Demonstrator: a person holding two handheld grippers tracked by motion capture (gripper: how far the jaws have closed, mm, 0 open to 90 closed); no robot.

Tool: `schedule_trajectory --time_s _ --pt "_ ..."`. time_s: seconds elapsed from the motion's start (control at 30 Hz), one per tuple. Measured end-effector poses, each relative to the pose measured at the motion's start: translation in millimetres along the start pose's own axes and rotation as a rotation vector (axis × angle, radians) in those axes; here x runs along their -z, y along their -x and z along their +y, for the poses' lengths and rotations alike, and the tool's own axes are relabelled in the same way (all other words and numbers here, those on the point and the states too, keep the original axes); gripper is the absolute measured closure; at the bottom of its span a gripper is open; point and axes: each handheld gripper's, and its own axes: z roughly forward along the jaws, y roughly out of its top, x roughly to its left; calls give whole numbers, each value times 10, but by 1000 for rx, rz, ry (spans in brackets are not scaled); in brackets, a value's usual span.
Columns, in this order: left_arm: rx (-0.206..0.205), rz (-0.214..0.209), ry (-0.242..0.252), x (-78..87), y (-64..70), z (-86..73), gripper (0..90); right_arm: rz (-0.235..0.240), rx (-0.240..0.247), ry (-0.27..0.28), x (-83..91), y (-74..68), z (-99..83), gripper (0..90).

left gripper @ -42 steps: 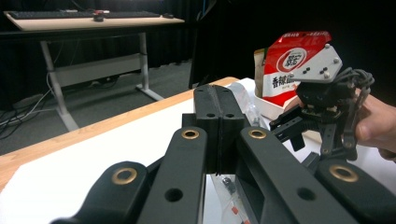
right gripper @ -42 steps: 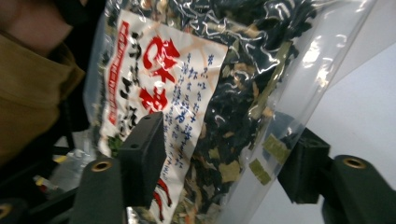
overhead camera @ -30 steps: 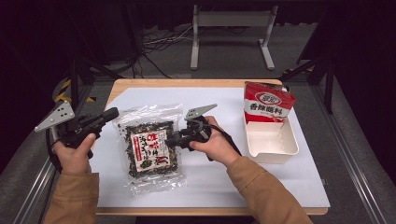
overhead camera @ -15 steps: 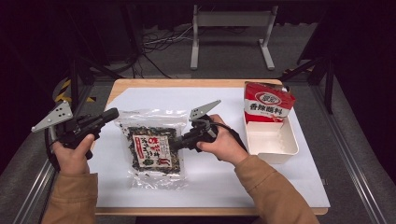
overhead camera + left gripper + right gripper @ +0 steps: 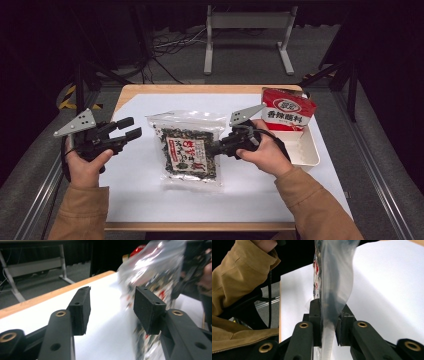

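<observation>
Pinching the bag's [image 5: 190, 150] right edge, the right claw [image 5: 214, 148] has its jaws closed on the plastic, lifting it off the white tabletop [image 5: 140, 190]. Left claw [image 5: 131, 127] hangs wide open, empty, just beside the bag. Beyond stands a tray [image 5: 306, 150]; the bag likely goes there next.

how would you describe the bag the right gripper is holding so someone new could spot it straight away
On the white sheet covering the table, look between the person's two hands. The clear plastic bag there holds dark dried contents and has a red and white label, and the right gripper pinches its edge. The other packet is opaque red and white and leans in the white tray.
</observation>
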Motion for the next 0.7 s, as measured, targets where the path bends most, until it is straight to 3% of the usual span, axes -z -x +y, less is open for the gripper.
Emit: schedule_trajectory --time_s 0.3,0.7 --pt "0 15 -58 -126 -49 -114 432 -89 28 14 410 -73 -40 775" --pt "32 45 -107 -270 -139 -340 398 -179 53 55 830 -162 -74 774"
